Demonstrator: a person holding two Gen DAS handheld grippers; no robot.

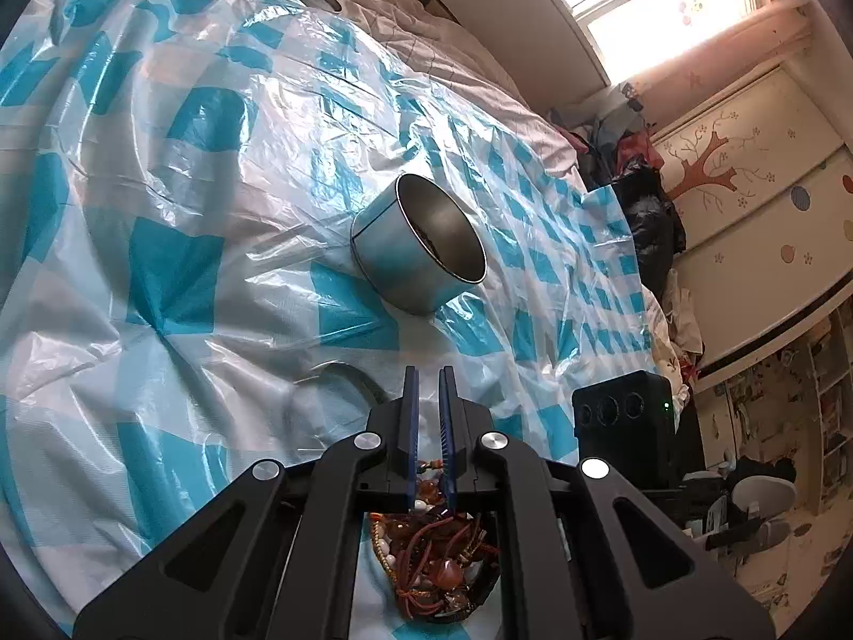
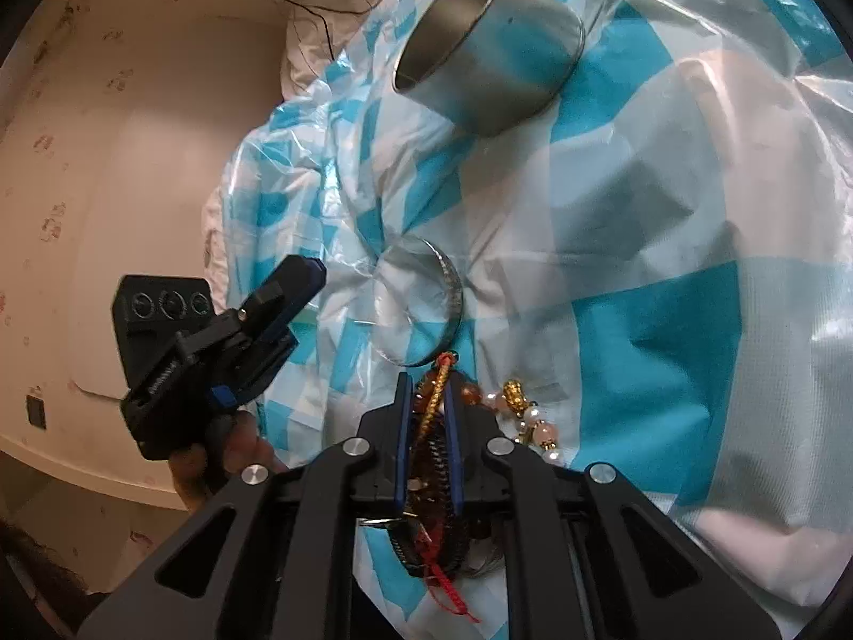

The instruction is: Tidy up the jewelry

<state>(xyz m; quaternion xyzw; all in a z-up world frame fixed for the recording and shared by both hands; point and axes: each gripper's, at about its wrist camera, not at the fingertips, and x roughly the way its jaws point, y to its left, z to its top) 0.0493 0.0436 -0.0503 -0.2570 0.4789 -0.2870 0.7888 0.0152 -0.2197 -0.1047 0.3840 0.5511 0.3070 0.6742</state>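
An open round metal tin [image 1: 421, 245] [image 2: 490, 48] lies tilted on the blue-and-white checked plastic sheet [image 1: 176, 277]. Its lid [image 2: 421, 309] [image 1: 341, 378], with a clear window, lies flat nearer to me. A heap of amber and brown bead jewelry [image 1: 432, 560] [image 2: 437, 506] sits under both grippers. My right gripper [image 2: 426, 389] is shut on a gold braided cord [image 2: 434, 400] from that heap. A bracelet of gold and pale pink beads [image 2: 525, 416] lies just to its right. My left gripper [image 1: 429, 373] [image 2: 314, 269] is shut with nothing between its tips, held by a hand [image 2: 234, 442] to the left of the heap.
The sheet covers a bed with a pale quilt [image 1: 480, 69] showing beyond it. The right gripper's black box [image 1: 621, 416] stands to the right in the left wrist view. A cluttered pile of clothes [image 1: 640, 170] and a decorated cabinet [image 1: 746, 186] lie past the bed's edge. A cream wall [image 2: 133, 160] fills the left.
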